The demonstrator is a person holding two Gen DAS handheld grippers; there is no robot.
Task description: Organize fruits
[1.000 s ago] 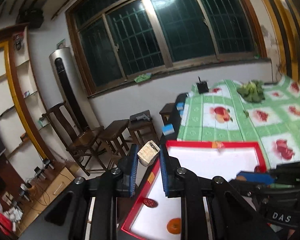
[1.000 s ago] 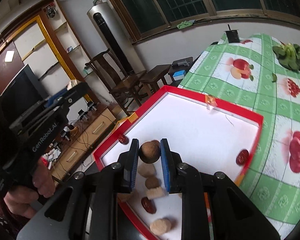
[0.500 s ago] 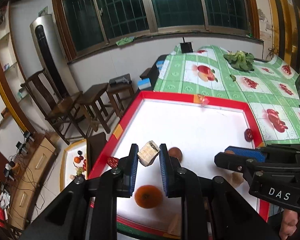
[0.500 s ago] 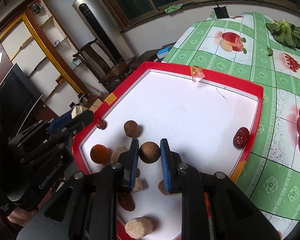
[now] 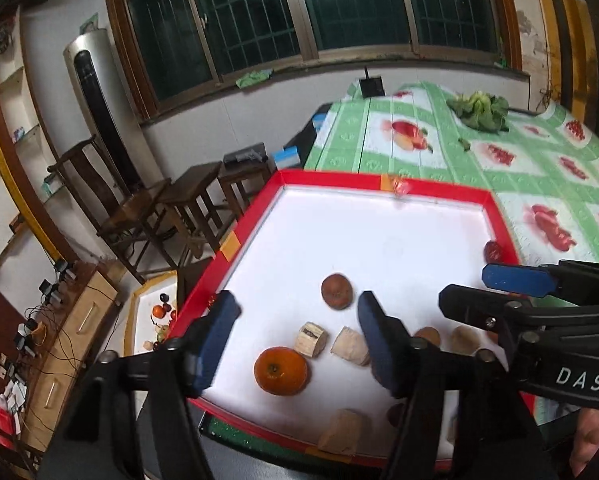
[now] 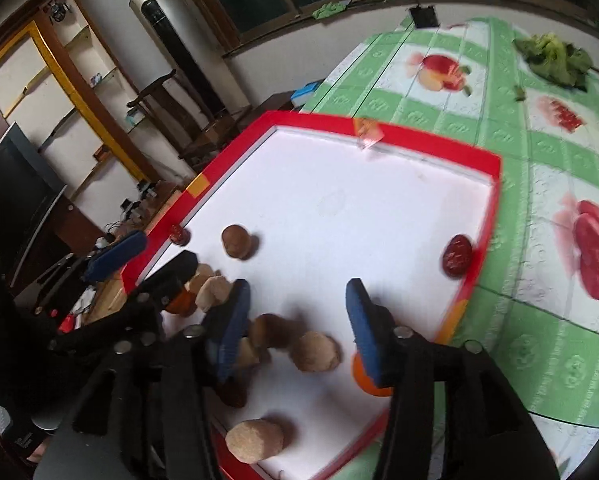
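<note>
A red-rimmed white tray (image 5: 339, 178) holds several fruits. My left gripper (image 5: 298, 302) hovers over its near part with its jaws opening. Nothing is pressed between them. A beige cut block (image 5: 310, 339) lies free on the tray below, beside a pale chunk (image 5: 349, 346), an orange (image 5: 281, 370) and a brown round fruit (image 5: 336, 291). My right gripper (image 6: 297, 296) is also opening. A blurred brown round fruit (image 6: 273, 330) lies loose by its left finger, next to a tan ball (image 6: 315, 352). A red date (image 6: 457, 254) rests against the right rim.
The tray sits on a green fruit-print tablecloth (image 5: 539, 168) with leafy greens (image 5: 479, 110) at the far end. Wooden chairs and stools (image 5: 171, 208) stand to the left. Below them a second tray (image 5: 155, 320) with small fruits lies on the floor.
Both grippers sank toward the tray and their jaws spread. The beige block left the left jaws and the brown fruit left the right jaws; both now lie on the tray.
</note>
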